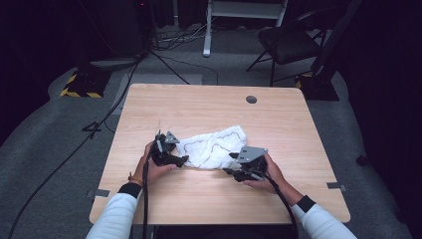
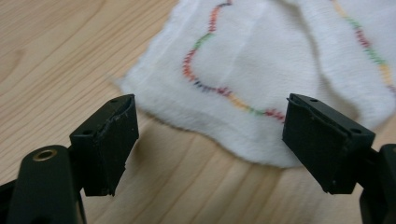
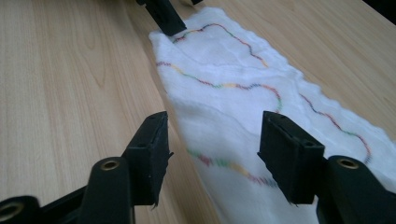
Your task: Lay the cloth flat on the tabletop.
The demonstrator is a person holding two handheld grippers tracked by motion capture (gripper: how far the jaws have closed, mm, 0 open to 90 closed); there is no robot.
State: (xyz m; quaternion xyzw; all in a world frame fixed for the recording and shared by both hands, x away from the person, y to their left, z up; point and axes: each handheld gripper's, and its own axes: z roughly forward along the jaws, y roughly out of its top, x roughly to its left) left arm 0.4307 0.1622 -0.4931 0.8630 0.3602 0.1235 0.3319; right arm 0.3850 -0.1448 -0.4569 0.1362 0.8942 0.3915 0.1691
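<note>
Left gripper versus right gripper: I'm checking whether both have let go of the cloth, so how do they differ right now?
The left gripper sits at the white cloth's left end, the right gripper at its right end. The left gripper's jaws frame the cloth's edge, with bare table between them; the right gripper's jaws hover over the cloth itself. Both stand open, pressing on nothing, and the cloth lies crumpled on the table.

Both forearms are coming in from the bottom in white sleeves. The left gripper is sitting low with its jaws spread wide, and the right gripper is pointing left, jaws gaping too, nothing pinched.
</note>
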